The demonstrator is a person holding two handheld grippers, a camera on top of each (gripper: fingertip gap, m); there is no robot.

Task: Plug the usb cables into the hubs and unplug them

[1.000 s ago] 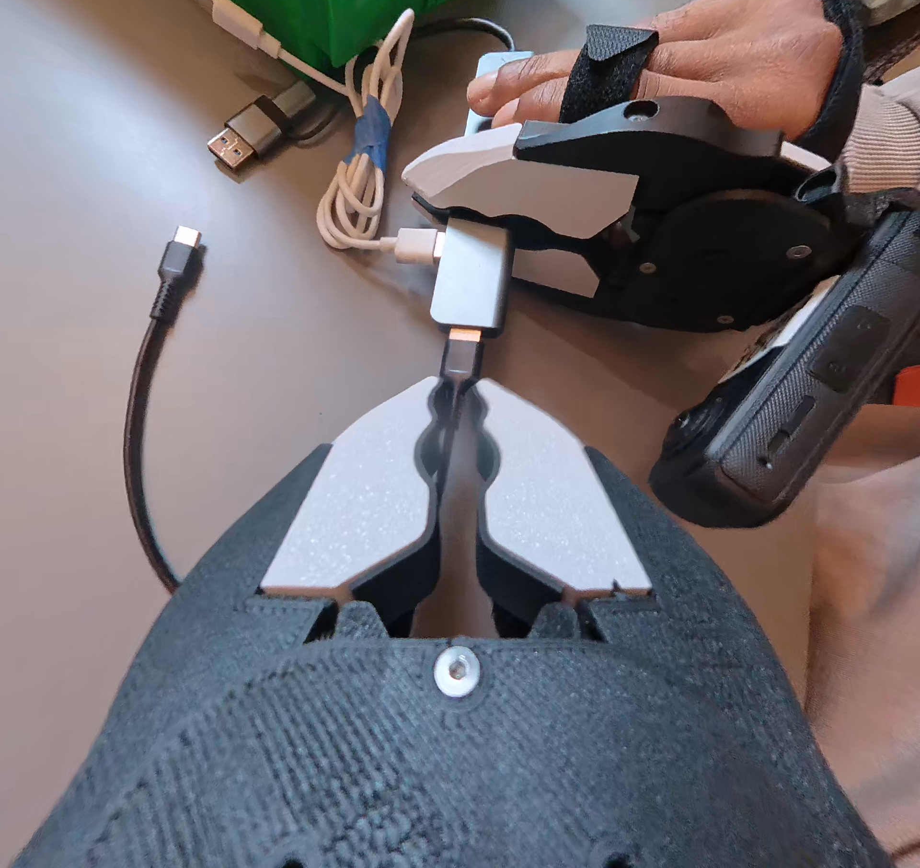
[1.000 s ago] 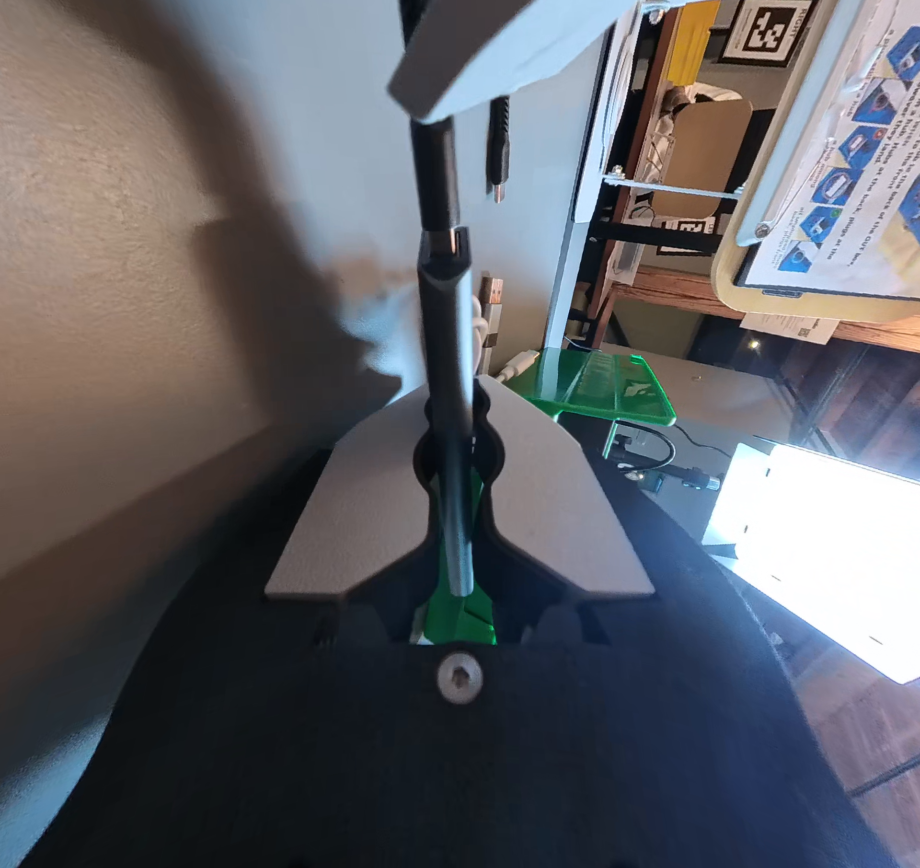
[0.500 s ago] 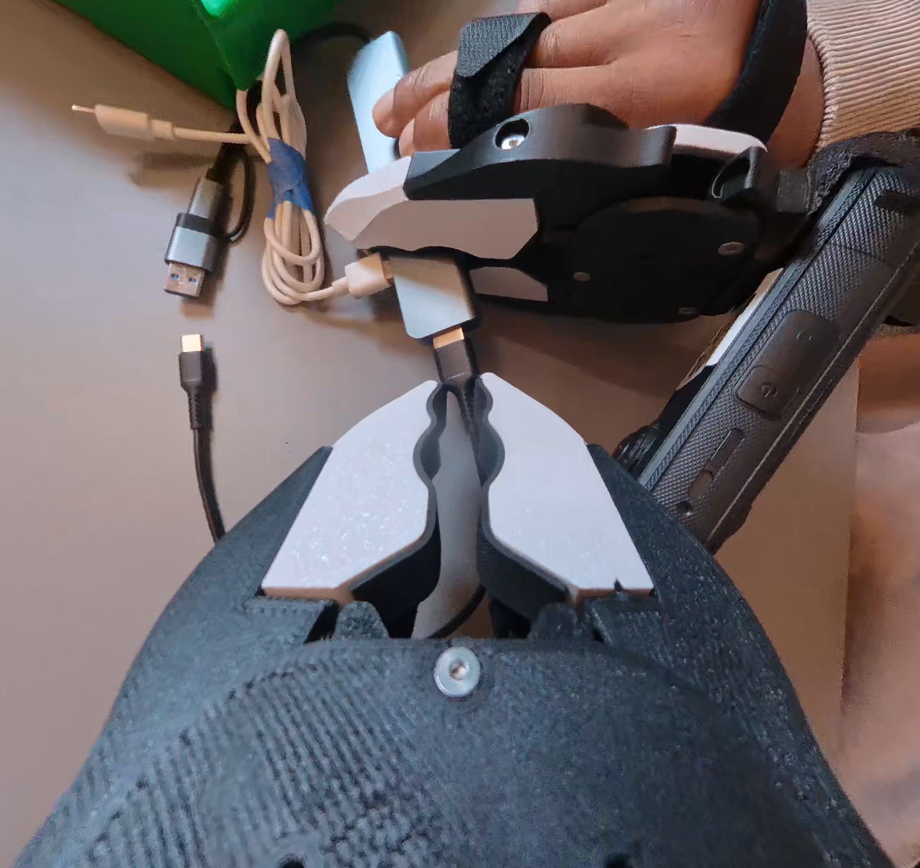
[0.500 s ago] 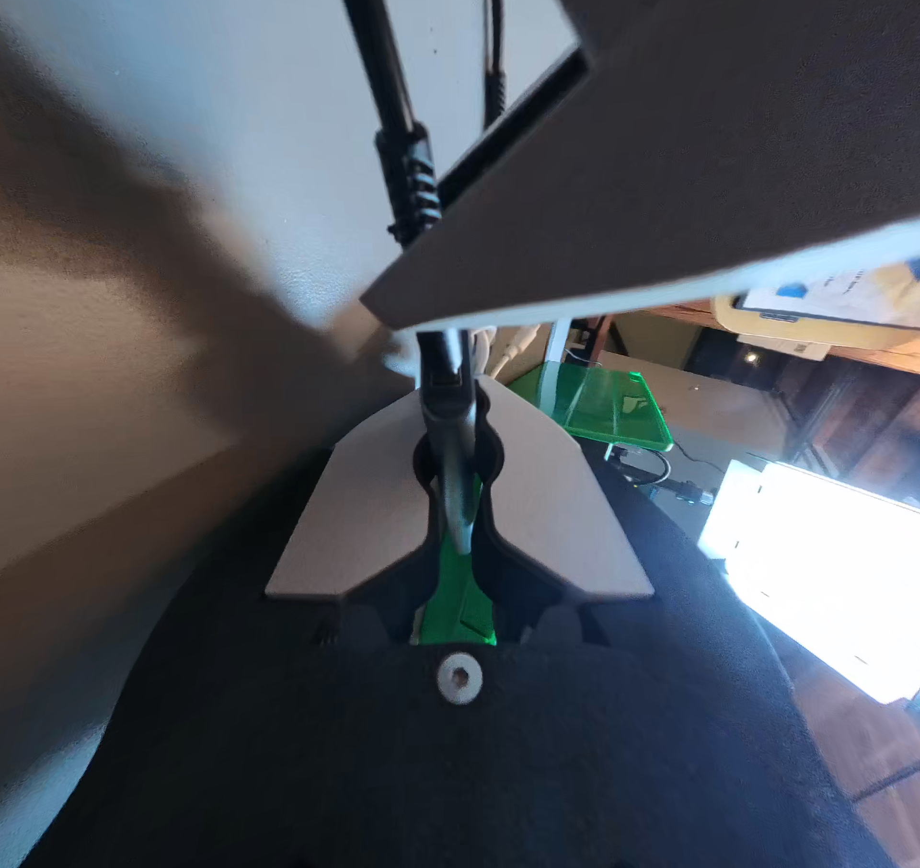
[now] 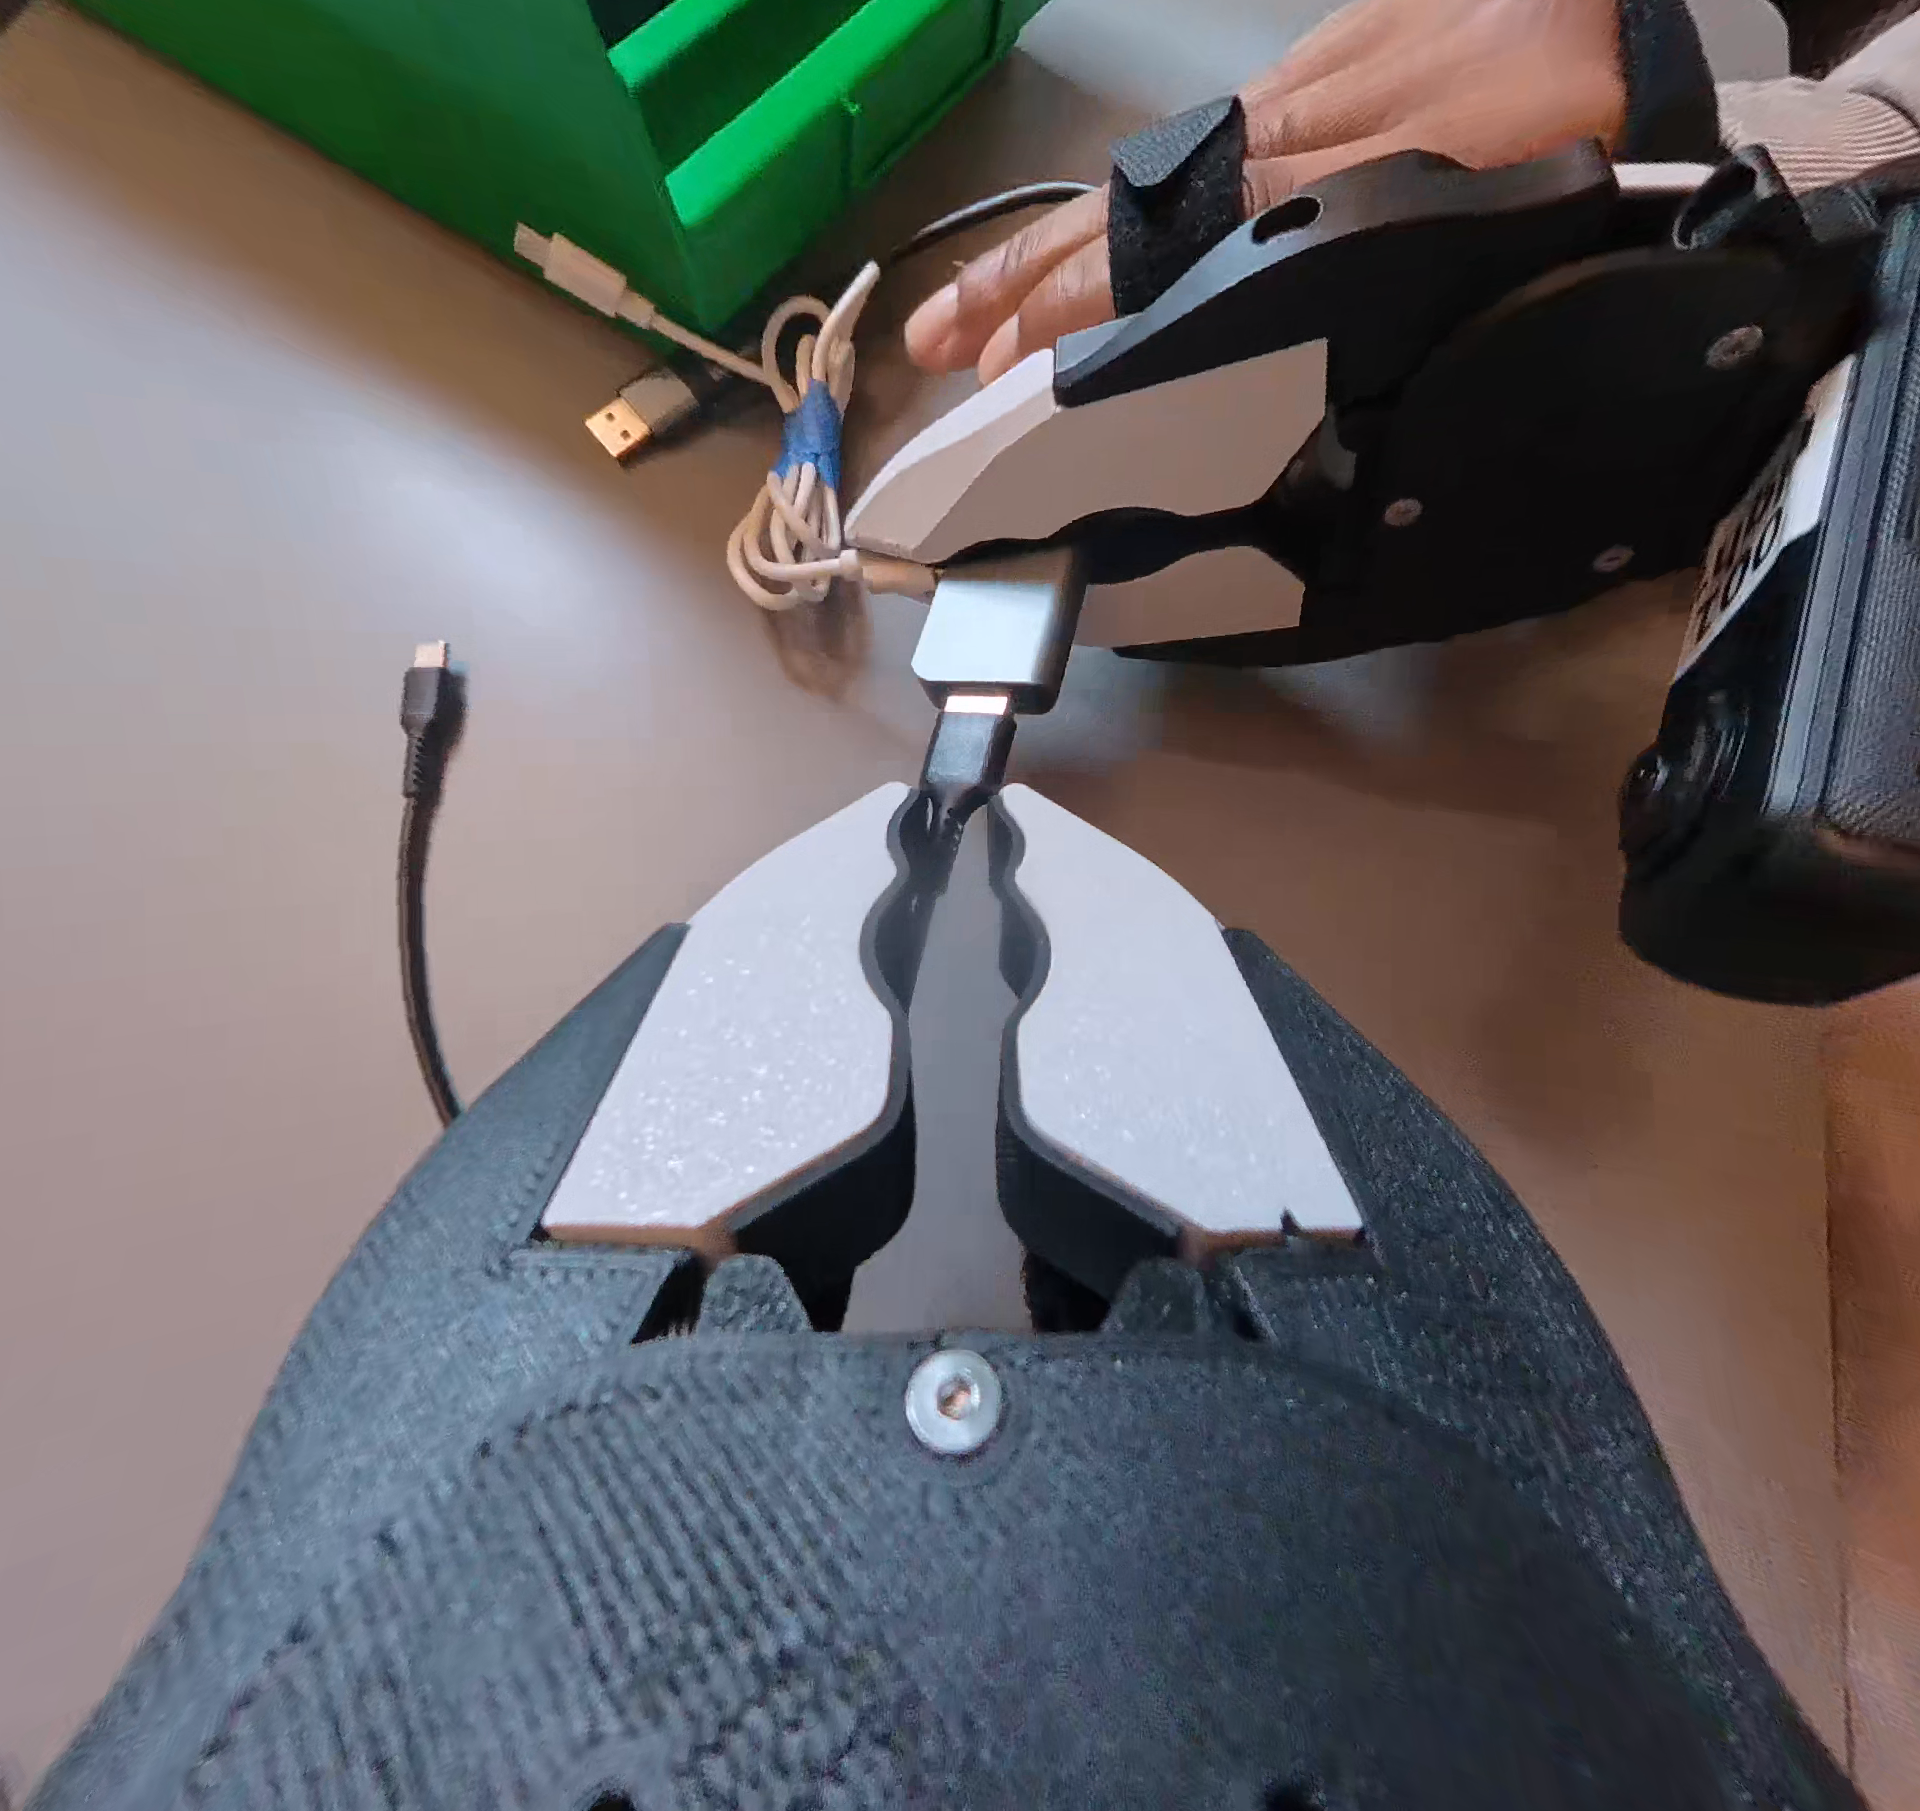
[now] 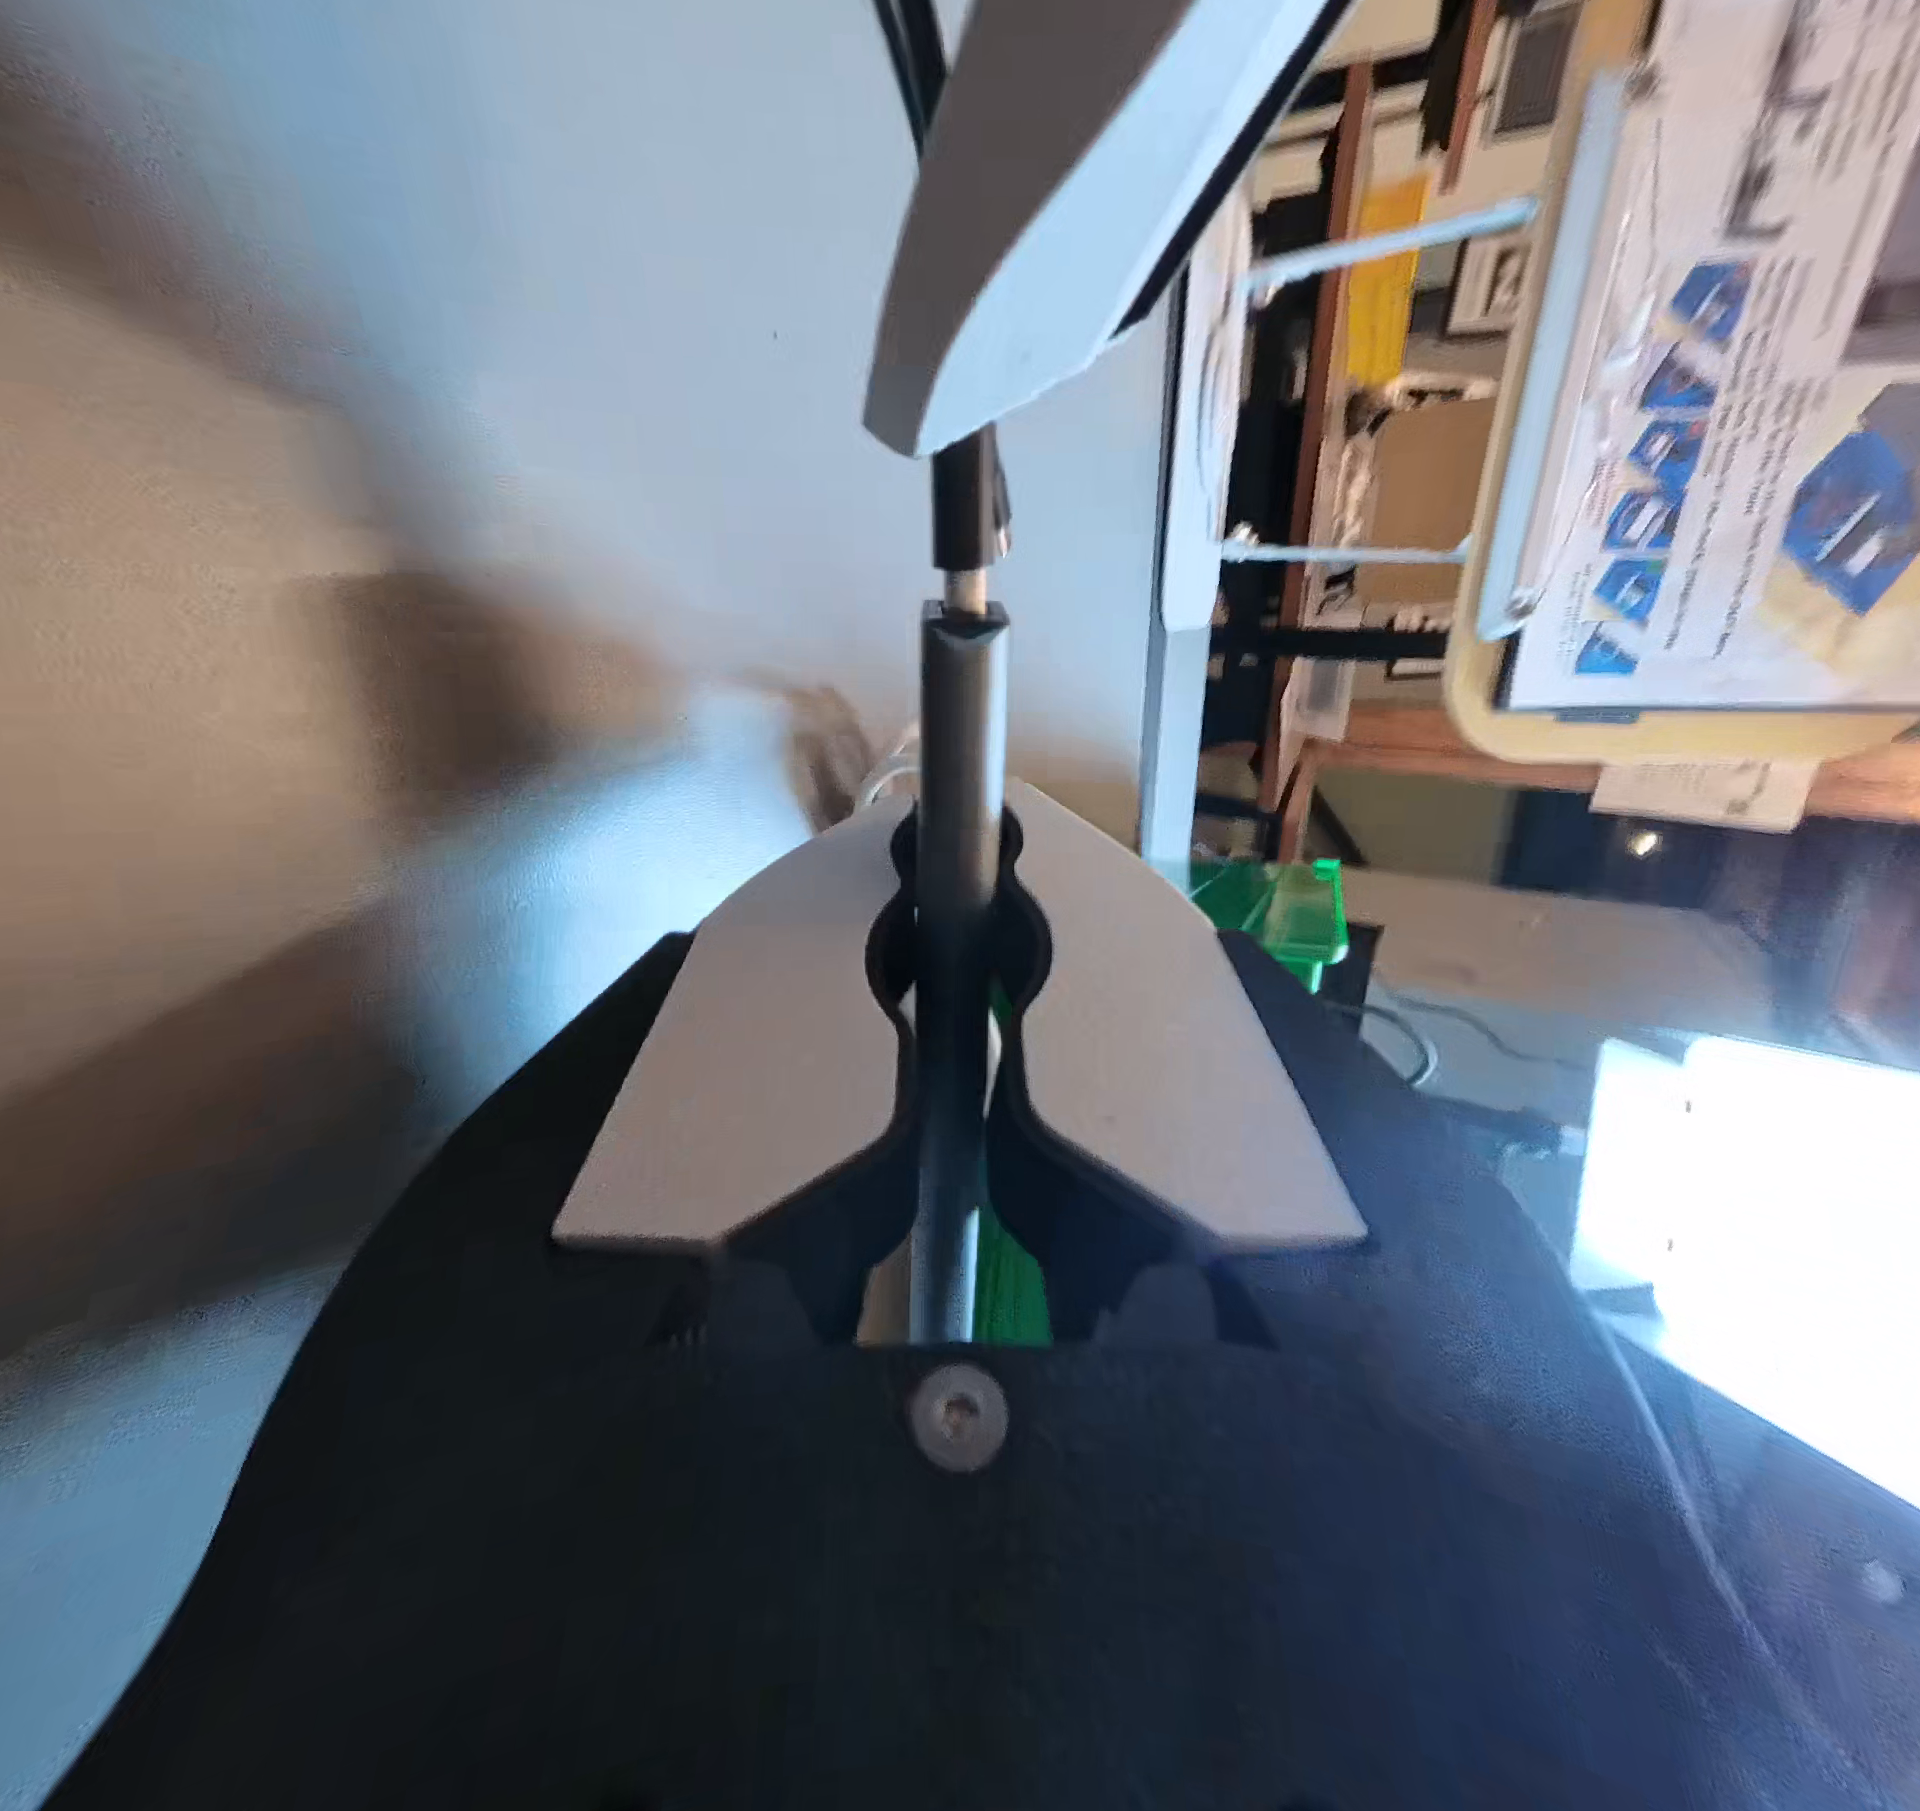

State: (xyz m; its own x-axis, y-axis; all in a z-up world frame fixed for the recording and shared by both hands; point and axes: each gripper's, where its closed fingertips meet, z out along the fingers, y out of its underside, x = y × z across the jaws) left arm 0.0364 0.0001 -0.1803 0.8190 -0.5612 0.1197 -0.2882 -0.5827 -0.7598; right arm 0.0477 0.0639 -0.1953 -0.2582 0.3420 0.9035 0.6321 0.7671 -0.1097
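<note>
At centre frame, left gripper (image 5: 954,805) pinches the black cable plug (image 5: 966,748), its metal tip at the grey hub (image 5: 1000,631) port edge. Right gripper (image 6: 961,831) clamps the hub. Bare table (image 5: 208,618) at 9 o'clock; green bin (image 5: 499,47) at 11.

From the left wrist view, the hub (image 5: 997,634) sat at twelve o'clock of the left gripper (image 5: 954,805), the right gripper (image 5: 1049,556) at one. The coiled cable (image 5: 795,514) lay at eleven on the table (image 5: 208,618), the bin (image 5: 520,47) behind it, a loose cable end (image 5: 428,681) at ten.
</note>
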